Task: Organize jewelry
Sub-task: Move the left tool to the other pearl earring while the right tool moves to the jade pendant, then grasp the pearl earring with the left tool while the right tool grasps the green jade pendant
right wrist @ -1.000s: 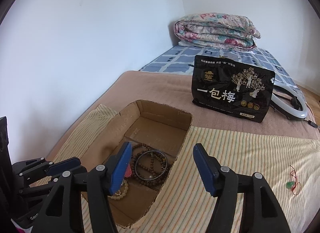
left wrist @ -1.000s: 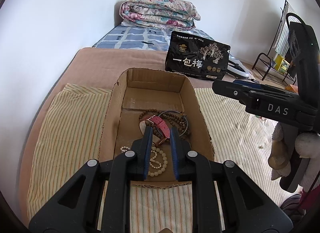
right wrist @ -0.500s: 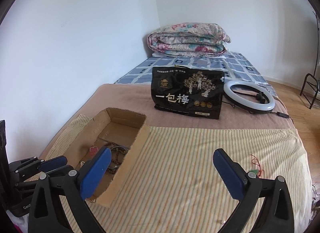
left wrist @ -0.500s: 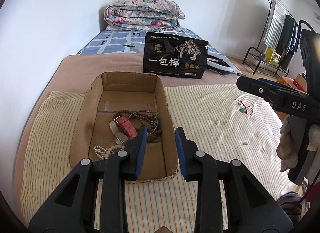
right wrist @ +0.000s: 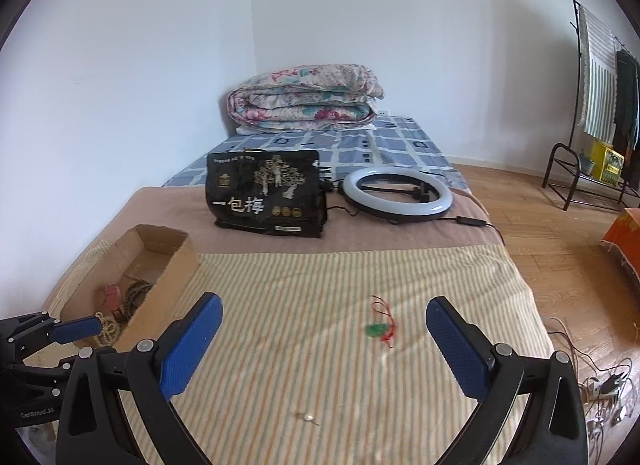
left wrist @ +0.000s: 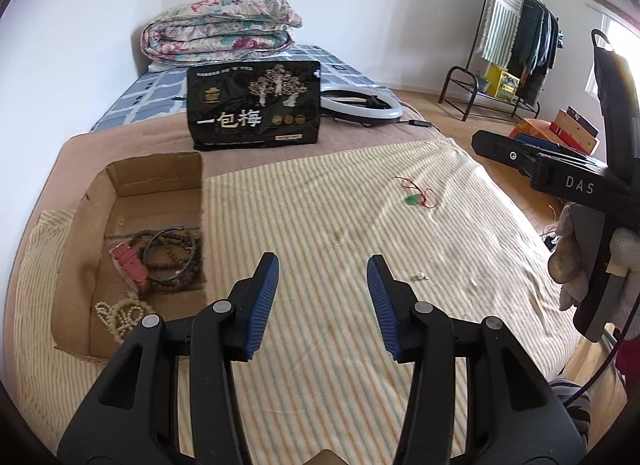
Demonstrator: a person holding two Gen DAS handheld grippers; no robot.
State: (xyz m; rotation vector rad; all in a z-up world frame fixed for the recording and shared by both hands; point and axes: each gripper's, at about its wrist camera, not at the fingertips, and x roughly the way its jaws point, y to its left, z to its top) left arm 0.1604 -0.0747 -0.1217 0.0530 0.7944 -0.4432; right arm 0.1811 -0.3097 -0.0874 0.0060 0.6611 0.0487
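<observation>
A cardboard box (left wrist: 156, 175) at the left of the striped cloth holds brown bead bracelets (left wrist: 172, 251), a pink watch (left wrist: 130, 265) and white pearls (left wrist: 120, 315); it also shows in the right wrist view (right wrist: 176, 261). A green pendant on a red cord (left wrist: 416, 196) (right wrist: 378, 329) lies loose on the cloth. A small white earring (left wrist: 420, 275) (right wrist: 308, 418) lies nearer. My left gripper (left wrist: 322, 289) is open and empty, right of the box. My right gripper (right wrist: 320, 335) is wide open and empty, above the cloth before the pendant.
A black snack bag (left wrist: 254, 105) (right wrist: 266, 193) stands behind the cloth, with a ring light (right wrist: 396, 193) beside it. A folded quilt (right wrist: 304, 99) lies at the bed's far end. A clothes rack (left wrist: 516, 45) stands on the wooden floor at right.
Both grippers swung right, away from the box toward the open cloth. The left gripper's jaws opened from nearly shut to wide. The pendant and earring came into view.
</observation>
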